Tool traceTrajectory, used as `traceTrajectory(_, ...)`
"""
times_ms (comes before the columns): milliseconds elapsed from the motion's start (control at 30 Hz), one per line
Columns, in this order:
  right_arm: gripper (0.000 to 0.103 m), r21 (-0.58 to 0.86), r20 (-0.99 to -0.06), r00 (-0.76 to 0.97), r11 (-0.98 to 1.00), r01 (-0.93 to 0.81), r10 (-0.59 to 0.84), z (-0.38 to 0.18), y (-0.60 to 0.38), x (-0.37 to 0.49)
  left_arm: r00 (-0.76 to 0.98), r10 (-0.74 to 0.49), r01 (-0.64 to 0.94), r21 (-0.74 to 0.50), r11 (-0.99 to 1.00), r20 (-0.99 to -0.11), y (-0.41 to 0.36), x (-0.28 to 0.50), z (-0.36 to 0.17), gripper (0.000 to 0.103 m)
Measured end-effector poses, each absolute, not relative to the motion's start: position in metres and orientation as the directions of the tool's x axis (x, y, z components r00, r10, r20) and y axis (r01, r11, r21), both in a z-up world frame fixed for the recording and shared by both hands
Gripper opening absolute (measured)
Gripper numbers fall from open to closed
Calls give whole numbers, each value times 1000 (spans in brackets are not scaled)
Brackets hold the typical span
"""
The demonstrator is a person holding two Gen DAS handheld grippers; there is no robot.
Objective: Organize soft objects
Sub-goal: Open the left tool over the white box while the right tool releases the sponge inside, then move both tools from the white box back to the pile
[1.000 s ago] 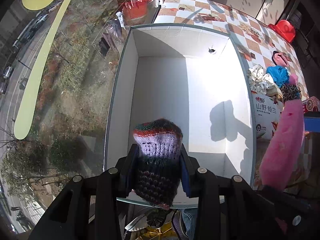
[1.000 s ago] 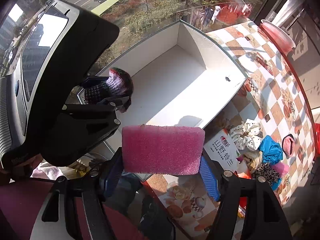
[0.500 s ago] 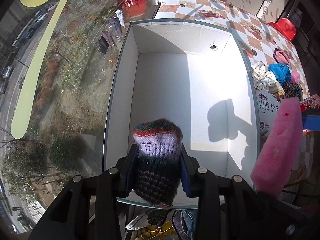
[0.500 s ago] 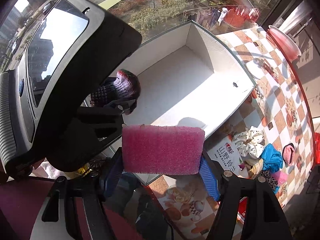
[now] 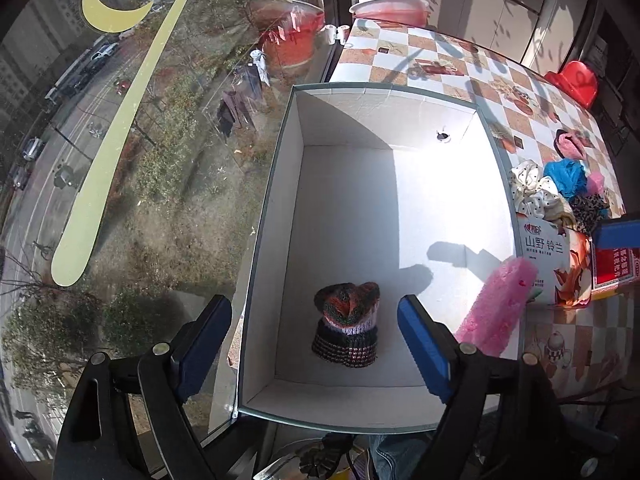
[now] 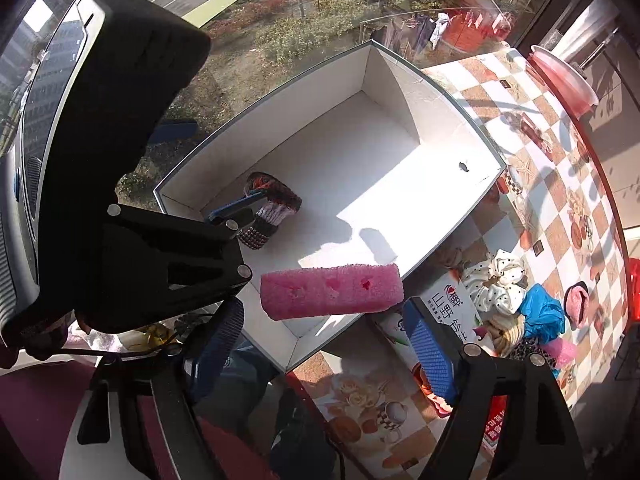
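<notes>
The left claw (image 5: 314, 334) points steeply down over the near end of a large open white box (image 5: 384, 118), its two blue-padded fingers spread wide with nothing pressed between them. Its jaws have just been opening. Between and below them a small striped knitted hat (image 5: 347, 330) in red, grey, lilac and black lies on the floor of the box, close to the near wall, clear of both pads. In the right wrist view the same hat (image 6: 272, 204) sits near the box's left near corner, partly behind one blue finger of the left claw, whose bulky black body fills the left side of that view.

The right claw (image 6: 326, 354) points straight down beside the box's near right corner, over the rim and the surface edge. Its jaws have also just been opening and stand wide apart. A pink foam sponge block (image 6: 332, 290) lies crosswise ahead of the fingers, over the near corner of the box; neither pad touches it. Whether it is resting on anything cannot be told. From the left wrist view the sponge (image 5: 496, 308) appears as a slanted pink bar at the box's right rim.

The box stands on a checked orange-and-white surface (image 5: 404, 56) against a window. To the right of the box, a heap of soft cloth items (image 6: 516, 296) lies near the surface's edge: white spotted, blue, pink and leopard-print pieces. A printed carton (image 5: 548, 256) stands between that heap and the box.
</notes>
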State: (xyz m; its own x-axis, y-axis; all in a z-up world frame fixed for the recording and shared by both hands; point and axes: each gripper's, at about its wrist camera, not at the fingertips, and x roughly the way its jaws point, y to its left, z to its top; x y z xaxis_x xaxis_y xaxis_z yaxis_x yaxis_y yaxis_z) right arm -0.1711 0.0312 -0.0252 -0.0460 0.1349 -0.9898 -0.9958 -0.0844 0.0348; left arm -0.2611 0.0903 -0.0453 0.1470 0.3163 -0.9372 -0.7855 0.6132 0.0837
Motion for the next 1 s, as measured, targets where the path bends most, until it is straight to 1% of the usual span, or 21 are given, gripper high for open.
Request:
traceTrajectory(33, 103, 43, -989, -53, -78, -996, 137, -25, 30, -169, 155, 312, -793, 70, 605, -937, 93, -263, -43, 102)
traceTrajectory(167, 103, 44, -989, -50, -48, -998, 137, -24, 28, -164, 210, 275, -809, -8, 588, -938, 100, -265, -41, 103)
traceTrajectory(333, 103, 63, -990, -61, 12, -998, 129, -24, 21, -155, 237, 266, -794, -28, 607, -934, 99, -253, -33, 103)
traceTrajectory(533, 103, 56, -986, -32, 142, -988, 165, -10, 9, -132, 302, 201, -742, -97, 663, -932, 98, -230, -21, 103)
traceTrajectory(633, 103, 72, -981, -24, 245, -967, 193, 3, 0, -110, 339, 169, -687, -120, 717, -925, 94, -208, -12, 103)
traceTrajectory(767, 103, 100, -972, -3, 403, -910, 234, 25, -22, -71, 370, 131, -586, -121, 801, -920, 85, -164, 0, 103)
traceTrajectory(900, 103, 150, -960, 16, 559, -815, 281, 47, -57, -21, 376, 115, -468, -81, 880, -920, 68, -111, 5, 103)
traceTrajectory(1000, 103, 181, -953, 38, 662, -728, 302, 57, -87, 18, 360, 92, -385, -58, 921, -928, 53, -75, -1, 103)
